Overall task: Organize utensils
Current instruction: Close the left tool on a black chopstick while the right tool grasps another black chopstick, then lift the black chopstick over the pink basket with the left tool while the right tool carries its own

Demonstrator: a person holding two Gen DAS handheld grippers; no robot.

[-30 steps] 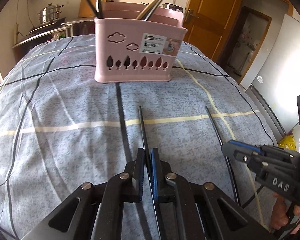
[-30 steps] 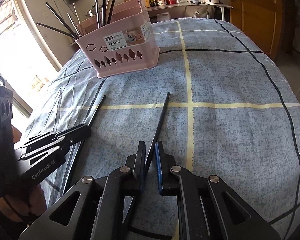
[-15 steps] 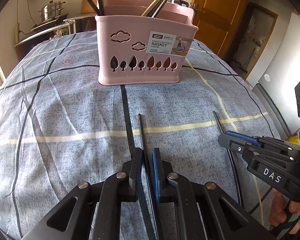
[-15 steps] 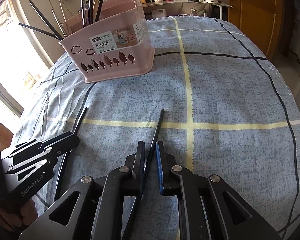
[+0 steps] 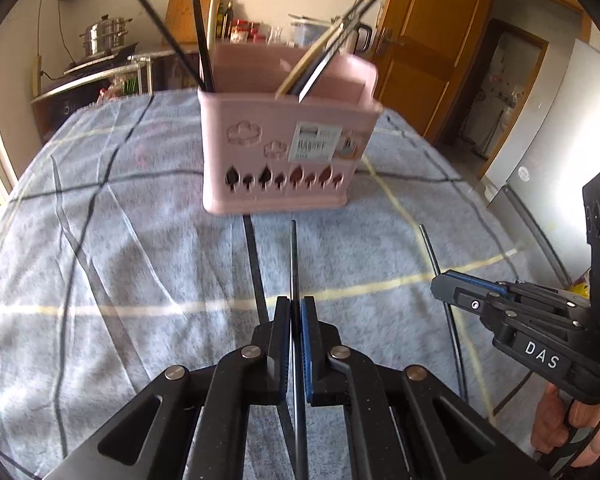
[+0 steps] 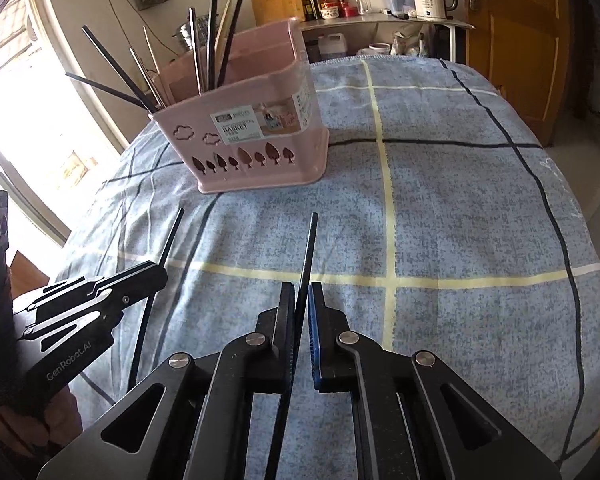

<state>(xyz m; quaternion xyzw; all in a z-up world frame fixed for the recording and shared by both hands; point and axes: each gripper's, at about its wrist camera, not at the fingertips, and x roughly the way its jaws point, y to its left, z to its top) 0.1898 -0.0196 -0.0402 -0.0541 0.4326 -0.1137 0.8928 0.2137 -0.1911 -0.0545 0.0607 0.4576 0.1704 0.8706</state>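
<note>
A pink basket stands on the blue checked cloth and holds several black and pale chopsticks; it also shows in the right wrist view. My left gripper is shut on a black chopstick that points at the basket, lifted off the cloth. My right gripper is shut on another black chopstick, also lifted and pointing toward the basket. Each gripper shows in the other's view: the right one in the left wrist view, the left one in the right wrist view.
The table has a blue cloth with yellow and black lines. A side shelf behind carries a kettle, bottles and jars. A stove with a steel pot stands at the back left. A wooden door is at the back right.
Both grippers have risen and moved toward the basket, each carrying its chopstick. The basket now looks larger and closer in both views.
</note>
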